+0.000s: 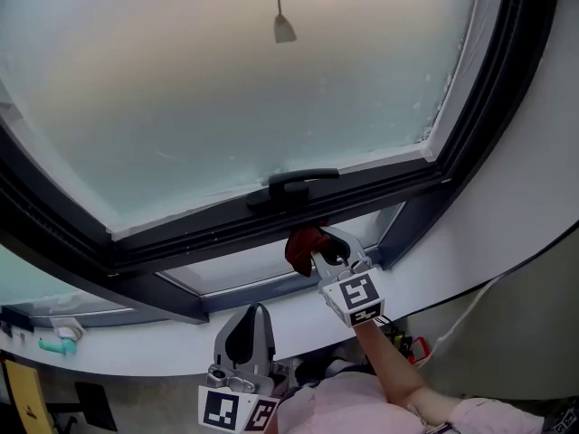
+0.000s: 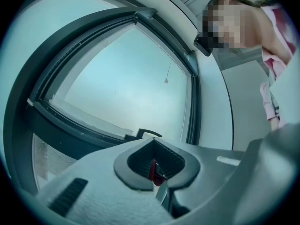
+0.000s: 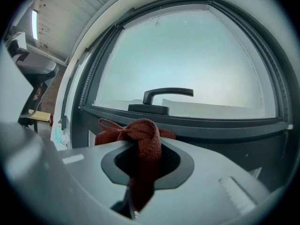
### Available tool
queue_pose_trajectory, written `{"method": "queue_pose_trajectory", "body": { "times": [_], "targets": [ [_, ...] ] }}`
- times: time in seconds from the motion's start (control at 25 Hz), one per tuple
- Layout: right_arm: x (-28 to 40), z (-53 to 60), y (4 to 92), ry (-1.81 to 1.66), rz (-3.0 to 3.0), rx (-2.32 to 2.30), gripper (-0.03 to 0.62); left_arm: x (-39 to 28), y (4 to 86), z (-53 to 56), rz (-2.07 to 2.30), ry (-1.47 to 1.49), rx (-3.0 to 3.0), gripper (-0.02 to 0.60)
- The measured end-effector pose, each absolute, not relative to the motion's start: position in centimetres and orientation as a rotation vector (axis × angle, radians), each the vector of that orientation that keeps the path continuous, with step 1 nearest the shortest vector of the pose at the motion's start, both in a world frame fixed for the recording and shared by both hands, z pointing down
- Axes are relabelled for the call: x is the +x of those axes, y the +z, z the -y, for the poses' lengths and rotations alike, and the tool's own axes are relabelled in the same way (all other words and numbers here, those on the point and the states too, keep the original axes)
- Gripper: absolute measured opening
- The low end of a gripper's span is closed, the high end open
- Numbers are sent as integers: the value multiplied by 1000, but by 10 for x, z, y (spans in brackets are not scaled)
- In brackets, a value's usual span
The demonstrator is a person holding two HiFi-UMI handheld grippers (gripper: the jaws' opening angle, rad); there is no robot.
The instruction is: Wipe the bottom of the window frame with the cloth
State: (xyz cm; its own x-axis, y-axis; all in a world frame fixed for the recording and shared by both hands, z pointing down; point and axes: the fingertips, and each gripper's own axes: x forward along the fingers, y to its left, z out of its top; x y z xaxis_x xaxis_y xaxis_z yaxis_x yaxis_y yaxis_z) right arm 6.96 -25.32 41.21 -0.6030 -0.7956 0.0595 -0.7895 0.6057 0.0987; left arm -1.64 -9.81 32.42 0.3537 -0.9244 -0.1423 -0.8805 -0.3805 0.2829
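A dark red cloth [image 1: 301, 248] is bunched against the dark bottom rail of the window frame [image 1: 208, 235], just under the black handle [image 1: 301, 182]. My right gripper [image 1: 327, 253] is shut on the cloth. In the right gripper view the cloth [image 3: 140, 136] bulges out of the shut jaws, with the handle [image 3: 161, 95] and the bottom rail [image 3: 215, 125] right ahead. My left gripper [image 1: 251, 325] is held low over the white sill, shut with nothing in it. In the left gripper view a sliver of the red cloth [image 2: 152, 168] shows past the left gripper [image 2: 157, 165].
The frosted pane [image 1: 253, 89] fills the upper view, and a blind cord's end [image 1: 284, 29] hangs before it. A teal object [image 1: 60, 343] lies on the white sill [image 1: 136, 351] at far left. A red item [image 1: 413, 347] sits below the sill near the person's pink sleeve [image 1: 362, 405].
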Motion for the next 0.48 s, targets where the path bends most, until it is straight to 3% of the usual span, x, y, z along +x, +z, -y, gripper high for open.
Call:
{"method": "queue_pose_trajectory", "body": {
  "times": [0.48],
  "targets": [
    [40, 262, 417, -140, 2706, 1486, 63, -71, 312, 95, 1739, -423, 2480, -3]
  ]
}}
